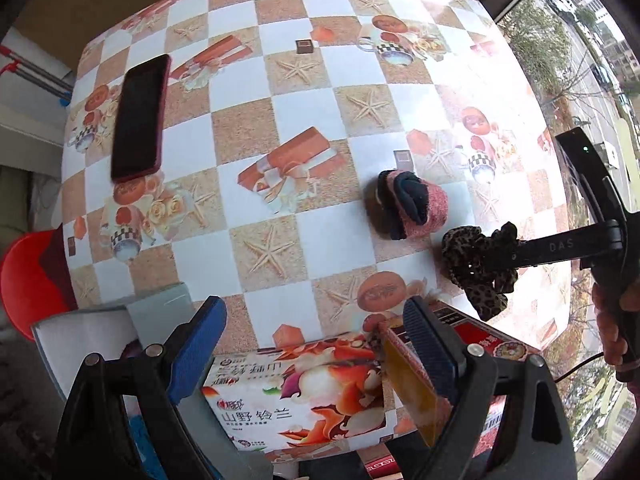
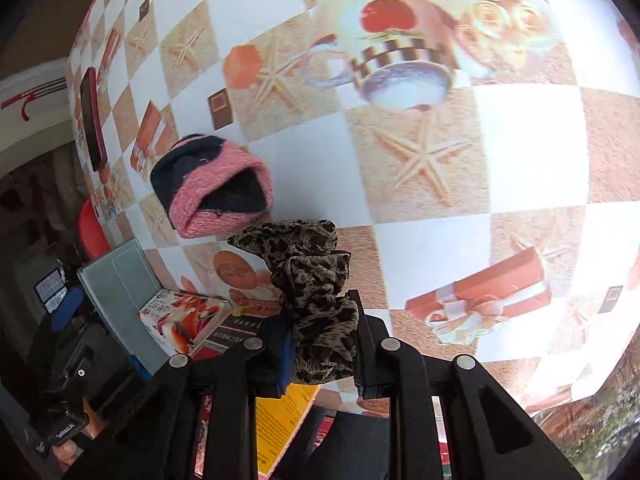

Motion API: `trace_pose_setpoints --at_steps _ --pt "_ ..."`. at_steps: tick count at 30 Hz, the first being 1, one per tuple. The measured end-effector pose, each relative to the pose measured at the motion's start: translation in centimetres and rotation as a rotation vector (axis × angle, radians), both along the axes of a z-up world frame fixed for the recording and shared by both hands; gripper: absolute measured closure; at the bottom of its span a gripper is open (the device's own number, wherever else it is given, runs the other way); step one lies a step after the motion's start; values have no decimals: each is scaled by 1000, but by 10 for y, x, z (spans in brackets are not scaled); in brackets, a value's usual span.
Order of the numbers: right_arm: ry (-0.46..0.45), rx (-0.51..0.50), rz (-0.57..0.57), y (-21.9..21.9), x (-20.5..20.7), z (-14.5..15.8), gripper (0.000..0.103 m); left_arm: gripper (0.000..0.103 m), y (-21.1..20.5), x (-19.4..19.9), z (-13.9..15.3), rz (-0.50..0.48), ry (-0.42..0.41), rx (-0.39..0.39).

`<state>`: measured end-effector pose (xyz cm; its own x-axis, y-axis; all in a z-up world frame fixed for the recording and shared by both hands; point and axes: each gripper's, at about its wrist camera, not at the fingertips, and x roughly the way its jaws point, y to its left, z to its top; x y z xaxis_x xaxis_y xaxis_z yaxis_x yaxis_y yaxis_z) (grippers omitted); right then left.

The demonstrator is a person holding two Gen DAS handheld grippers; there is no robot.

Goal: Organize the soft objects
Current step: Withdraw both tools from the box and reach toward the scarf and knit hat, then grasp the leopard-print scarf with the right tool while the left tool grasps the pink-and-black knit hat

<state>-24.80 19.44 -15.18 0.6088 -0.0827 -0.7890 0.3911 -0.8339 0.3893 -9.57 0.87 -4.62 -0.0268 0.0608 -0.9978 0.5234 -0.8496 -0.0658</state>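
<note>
A leopard-print scrunchie (image 1: 476, 264) (image 2: 316, 292) hangs just above the checked tablecloth, pinched between the fingers of my right gripper (image 2: 320, 332) (image 1: 508, 258), which is shut on it. A rolled pair of pink and navy socks (image 1: 412, 204) (image 2: 216, 184) lies on the table just beside the scrunchie, untouched. My left gripper (image 1: 314, 312) points straight down over the table's near edge with its blue pads wide apart. Nothing is between its fingers; a printed tissue pack lies below them.
A dark phone in a red case (image 1: 140, 116) lies at the table's (image 1: 280, 92) far left. A floral tissue pack (image 1: 296, 392), a red box (image 1: 480, 344) and a grey container (image 1: 160, 312) crowd the near edge. A red stool (image 1: 28, 280) stands beside the table, and a window runs along the right.
</note>
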Motion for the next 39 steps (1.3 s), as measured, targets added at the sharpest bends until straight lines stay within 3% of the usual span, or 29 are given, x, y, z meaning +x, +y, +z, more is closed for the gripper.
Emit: trace_pose_setpoints --at_steps 5,6,7,8,9,13,18,24,27,39 --pt "160 80 -167 73 -35 10 75 11 20 -56 -33 -157 -36 27" --pt "183 76 -192 83 -38 13 53 11 23 -65 -39 -181 -41 29" --pt "201 70 -213 91 -41 16 15 11 26 -73 -43 -202 -46 29" --pt "225 59 -235 97 -41 19 3 11 28 -80 -48 -222 -51 27" --pt "262 38 -257 102 -40 26 0 11 30 -86 -52 -244 -57 23" --pt "358 35 -206 96 -31 33 0 11 39 -103 -71 -314 -95 -5" --pt "440 120 -77 69 -13 8 0 11 43 -111 -95 -341 -141 -10" --pt "426 209 -44 60 1 -26 0 7 40 -109 -117 -327 -168 11" --pt "447 199 -63 62 0 -26 0 0 40 -108 -121 -336 -169 -7" --pt "459 184 -74 73 3 -26 0 0 45 -111 -126 -338 -174 -15"
